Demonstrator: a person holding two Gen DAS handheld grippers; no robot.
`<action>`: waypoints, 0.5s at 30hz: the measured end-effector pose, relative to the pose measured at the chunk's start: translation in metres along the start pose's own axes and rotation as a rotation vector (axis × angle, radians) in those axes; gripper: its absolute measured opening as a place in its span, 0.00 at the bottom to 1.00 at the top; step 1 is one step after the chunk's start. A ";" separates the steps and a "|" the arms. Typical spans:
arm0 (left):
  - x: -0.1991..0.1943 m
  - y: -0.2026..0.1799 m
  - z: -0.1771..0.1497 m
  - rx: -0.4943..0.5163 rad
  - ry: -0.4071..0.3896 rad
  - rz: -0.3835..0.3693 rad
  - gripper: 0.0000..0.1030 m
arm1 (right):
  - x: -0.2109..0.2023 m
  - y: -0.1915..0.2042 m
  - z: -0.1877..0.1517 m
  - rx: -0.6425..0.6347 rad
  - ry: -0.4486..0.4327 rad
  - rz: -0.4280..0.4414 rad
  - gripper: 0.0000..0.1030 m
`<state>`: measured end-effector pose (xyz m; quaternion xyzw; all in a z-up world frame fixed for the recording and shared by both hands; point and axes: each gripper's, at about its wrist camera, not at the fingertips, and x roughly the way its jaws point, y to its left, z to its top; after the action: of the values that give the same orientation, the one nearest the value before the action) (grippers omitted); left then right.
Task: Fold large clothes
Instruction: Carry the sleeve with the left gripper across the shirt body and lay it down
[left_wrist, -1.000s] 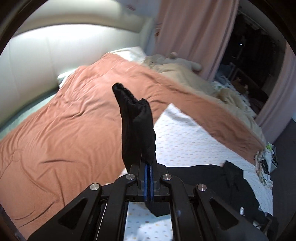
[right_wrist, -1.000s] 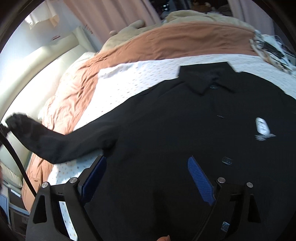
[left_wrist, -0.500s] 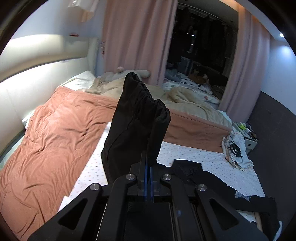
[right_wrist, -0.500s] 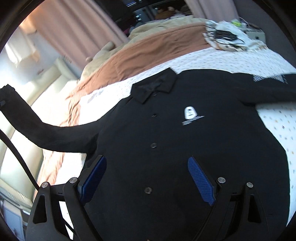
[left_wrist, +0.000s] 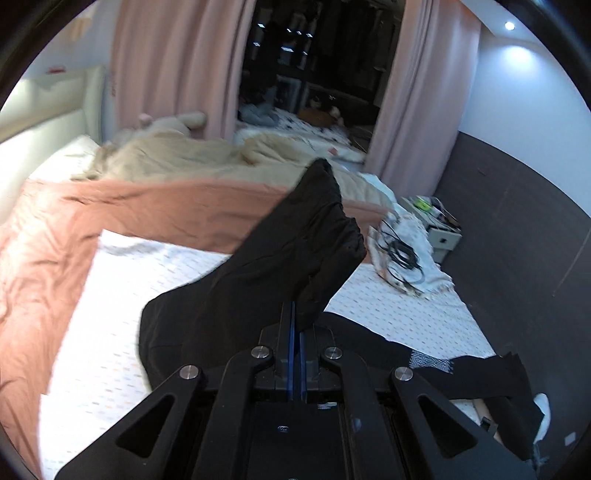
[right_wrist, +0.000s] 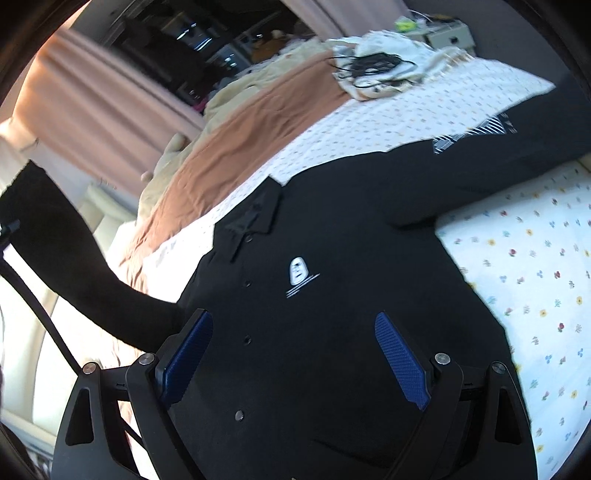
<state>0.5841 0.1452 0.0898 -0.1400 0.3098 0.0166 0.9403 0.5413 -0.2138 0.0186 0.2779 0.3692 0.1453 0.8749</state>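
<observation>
1. L gripper (left_wrist: 295, 314): jaws pressed together, pinching sleeve (left_wrist: 295, 243) cuff end; sleeve was lifted off bed (left_wrist: 122, 295).
2. R gripper (right_wrist: 291, 354): jaws spread, empty, just above shirt (right_wrist: 332, 314) torso.
3. Shirt lay flat, front up, collar away from R jaws.
4. Sleeve axis ran from L jaws down-right to shirt body; L nearer, likely folds across.

The black long-sleeved cloth shirt (right_wrist: 332, 295) looks matt and soft. The blue gripper pads (right_wrist: 400, 360) are rough-textured. The rust-orange cloth blanket (left_wrist: 48, 251) looks smooth, lightly creased.
</observation>
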 end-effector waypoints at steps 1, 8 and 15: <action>0.009 -0.005 -0.003 0.002 0.011 -0.012 0.04 | -0.003 -0.006 0.003 0.017 -0.004 -0.003 0.86; 0.092 -0.038 -0.040 0.001 0.122 -0.068 0.04 | -0.004 -0.035 0.016 0.134 -0.014 -0.025 0.86; 0.153 -0.066 -0.086 -0.038 0.207 -0.159 0.04 | -0.014 -0.052 0.033 0.159 -0.045 -0.069 0.86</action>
<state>0.6658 0.0496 -0.0489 -0.1830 0.3927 -0.0663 0.8988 0.5586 -0.2743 0.0146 0.3366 0.3692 0.0791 0.8627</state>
